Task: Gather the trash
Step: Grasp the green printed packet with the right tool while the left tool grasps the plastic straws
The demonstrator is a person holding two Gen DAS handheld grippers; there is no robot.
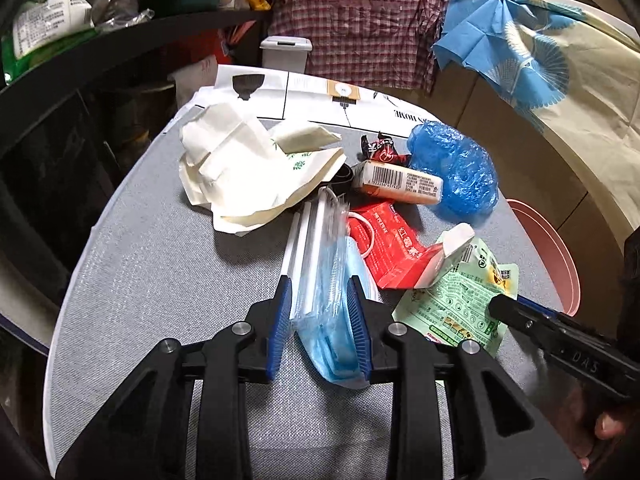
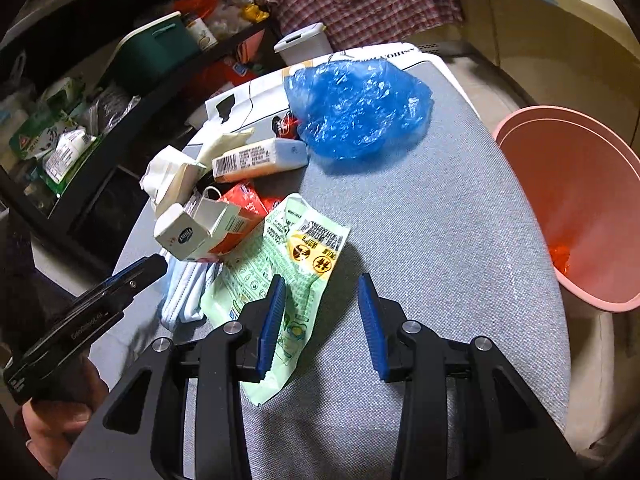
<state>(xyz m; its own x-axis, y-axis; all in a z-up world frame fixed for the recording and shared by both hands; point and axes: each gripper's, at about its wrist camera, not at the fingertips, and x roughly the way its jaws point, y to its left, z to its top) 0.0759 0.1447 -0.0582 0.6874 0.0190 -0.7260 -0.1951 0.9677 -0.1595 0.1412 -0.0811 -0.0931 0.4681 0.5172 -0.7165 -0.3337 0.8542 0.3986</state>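
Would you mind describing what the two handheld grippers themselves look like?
Both match: the left gripper and right gripper have black angular plastic linkages with round silver pivot pins, and flat fingers faced with ribbed blue pads. Seen side-on, each body bears pale lettering too blurred to read. No cables show. A bare hand grips the left one.

— Where does the left wrist camera look from?

— From just behind the left gripper (image 1: 320, 308), low over the grey table (image 1: 152, 264), facing the checked cloth (image 1: 360, 28) at the far end.

— And the right one?

— Behind the right gripper (image 2: 322, 300), close to the table too, turned a bit toward the pink bin (image 2: 560, 200) beside it.

— What do they share?

— The trash pile: green pouch (image 1: 456, 300), blue bag (image 1: 452, 164), red box (image 1: 384, 248). Each also catches the other gripper at its edge.
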